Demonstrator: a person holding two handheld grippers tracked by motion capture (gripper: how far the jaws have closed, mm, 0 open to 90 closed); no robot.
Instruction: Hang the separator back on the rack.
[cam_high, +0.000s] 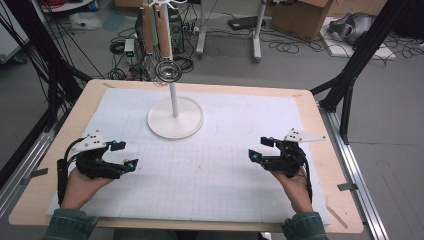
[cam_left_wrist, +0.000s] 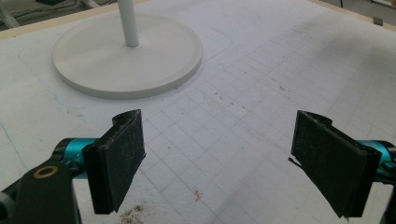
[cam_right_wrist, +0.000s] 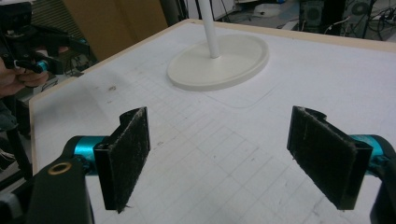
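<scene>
A white stand with a round base (cam_high: 175, 120) and a thin pole stands on the white gridded mat, far of centre. From its top hang wooden-handled utensils (cam_high: 154, 30) and a wire whisk (cam_high: 167, 70). My left gripper (cam_high: 124, 155) rests low at the mat's left, open, with nothing between its pads (cam_left_wrist: 119, 156). At the mat's right my right gripper (cam_high: 262, 148) is open too, its black pads (cam_right_wrist: 128, 151) wide apart over bare mat. The stand's base (cam_left_wrist: 126, 58) lies ahead of the left jaws, and the base (cam_right_wrist: 219, 60) is also ahead in the right gripper view.
The mat (cam_high: 215, 175) covers a wooden table (cam_high: 330, 150) with its edge showing all round. Black frame posts (cam_high: 360, 55) rise at both sides. Cables, boxes and equipment lie on the floor beyond the table. My left hand and gripper (cam_right_wrist: 28, 56) appear far off in the right gripper view.
</scene>
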